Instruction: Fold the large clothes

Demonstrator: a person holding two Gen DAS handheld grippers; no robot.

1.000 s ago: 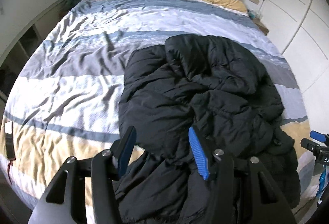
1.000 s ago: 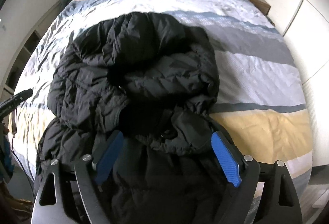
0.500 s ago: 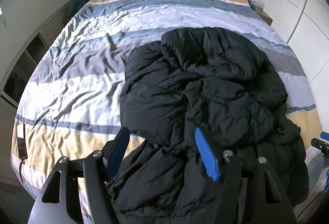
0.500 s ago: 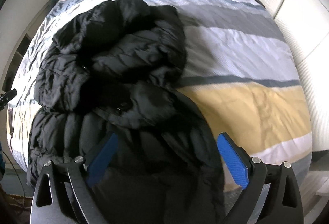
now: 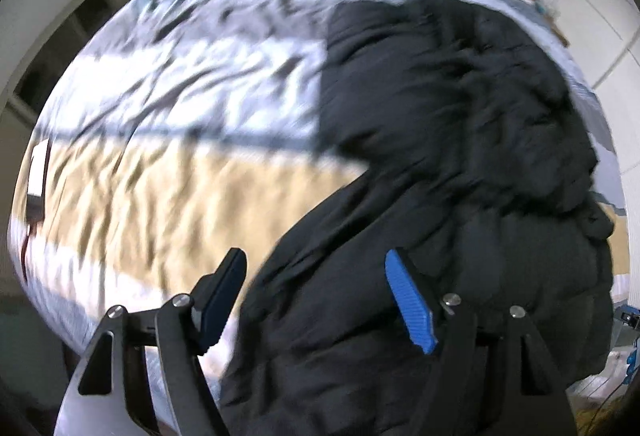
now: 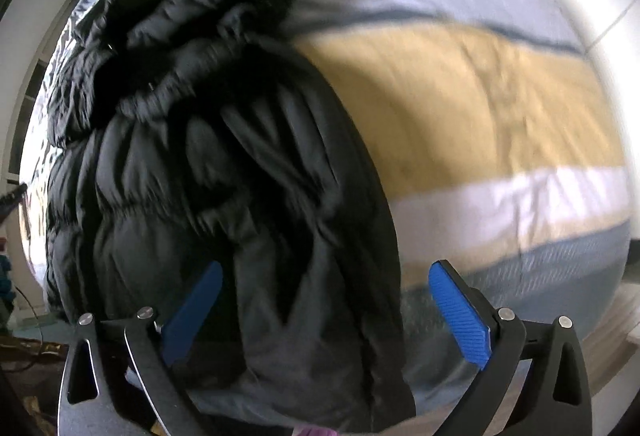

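Below me, the striped duvet (image 5: 168, 172) carries the black puffer jacket (image 6: 208, 156); white wardrobe doors (image 5: 600, 16) beside; both my grippers, left (image 5: 316, 296) and right (image 6: 324, 304), have just been spreading wide, gripping nothing.

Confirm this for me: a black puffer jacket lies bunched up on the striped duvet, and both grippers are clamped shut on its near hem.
Not quite. The black puffer jacket does lie bunched up on the striped duvet, but neither gripper is clamped. The left gripper and right gripper both stand open over the near hem, their jaws having just been opening, pads clear of the fabric. Both wrist views show it.
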